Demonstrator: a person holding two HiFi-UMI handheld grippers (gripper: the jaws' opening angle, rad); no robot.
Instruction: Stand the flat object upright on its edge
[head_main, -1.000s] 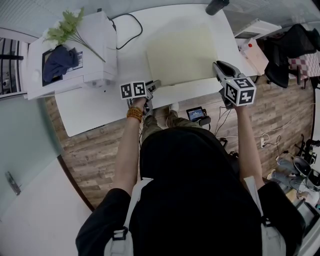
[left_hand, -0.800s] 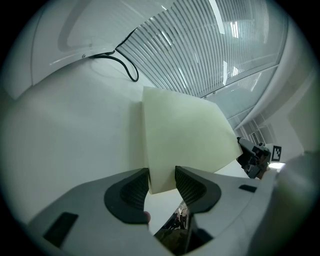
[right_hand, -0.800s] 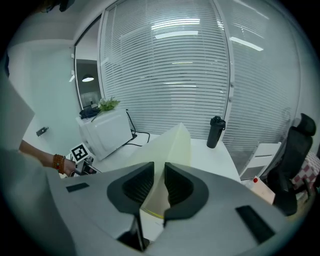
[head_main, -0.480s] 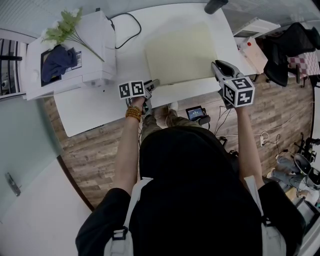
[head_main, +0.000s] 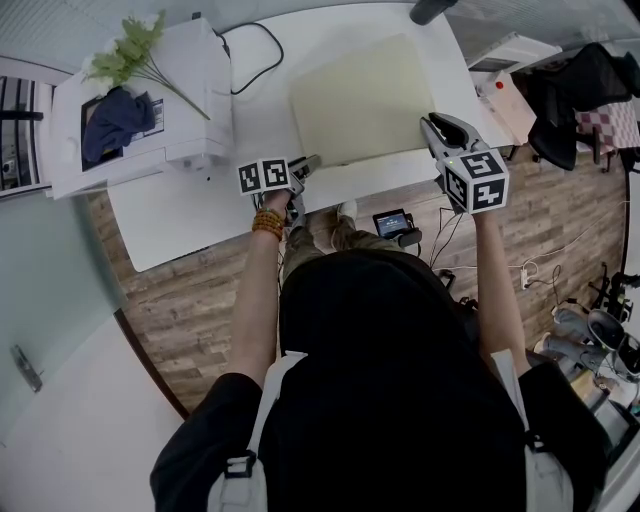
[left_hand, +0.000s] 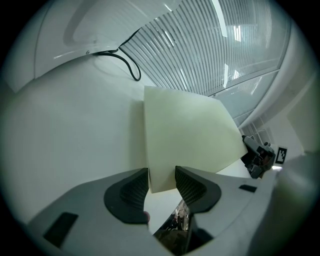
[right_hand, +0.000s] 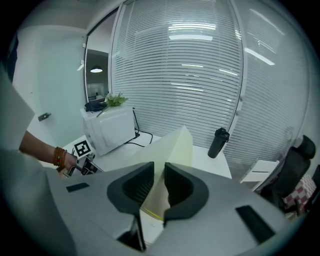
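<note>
A pale yellow flat board (head_main: 360, 100) lies over the white table (head_main: 180, 215), its near edge at the table's front. My left gripper (head_main: 312, 163) is shut on the board's near left corner; in the left gripper view the board (left_hand: 190, 130) rises between the pads of the left gripper (left_hand: 162, 182). My right gripper (head_main: 432, 125) is shut on the near right corner. The right gripper view has the board (right_hand: 175, 155) tilted up as a wedge, pinched in the narrow gap of the right gripper (right_hand: 160, 182).
A white printer (head_main: 150, 110) with a blue cloth and a green plant stands at the table's left, and a black cable (head_main: 255, 60) runs behind it. A dark bottle (head_main: 432, 10) stands at the far edge. Chairs (head_main: 590, 90) are at the right.
The right gripper has crept a little towards the far side and rolled slightly, and the board's far edge sits a bit higher in the picture. The left gripper has stayed put.
</note>
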